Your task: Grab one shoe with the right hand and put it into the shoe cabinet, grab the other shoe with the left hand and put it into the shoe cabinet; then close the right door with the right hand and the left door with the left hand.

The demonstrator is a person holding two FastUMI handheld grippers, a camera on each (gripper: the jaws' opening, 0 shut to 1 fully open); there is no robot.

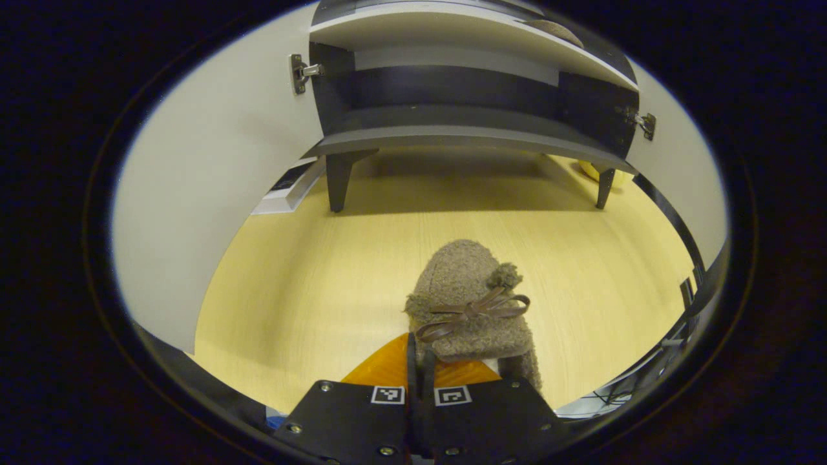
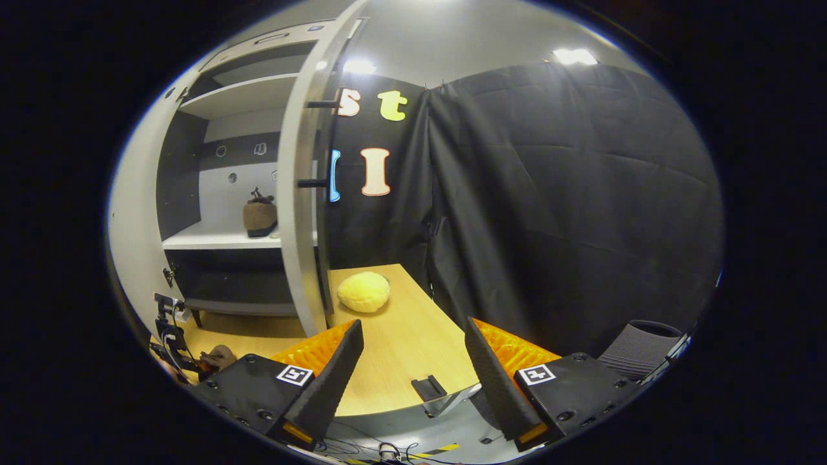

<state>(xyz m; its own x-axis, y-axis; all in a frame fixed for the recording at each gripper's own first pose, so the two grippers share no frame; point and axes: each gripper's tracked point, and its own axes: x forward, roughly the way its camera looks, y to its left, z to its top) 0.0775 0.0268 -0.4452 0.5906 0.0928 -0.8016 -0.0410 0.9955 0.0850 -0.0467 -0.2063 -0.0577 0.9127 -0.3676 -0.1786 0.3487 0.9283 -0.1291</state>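
Pinching a fuzzy shoe (image 1: 470,303), left gripper (image 1: 420,387), right gripper (image 2: 413,361) spread, second shoe (image 2: 260,217) shelved.

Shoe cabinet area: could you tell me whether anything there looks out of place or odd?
Mostly no. One fuzzy shoe stands on a shelf of the shoe cabinet; the other shoe is in the left gripper. The one stray item is a yellow round object lying on the floor beside the open right door.
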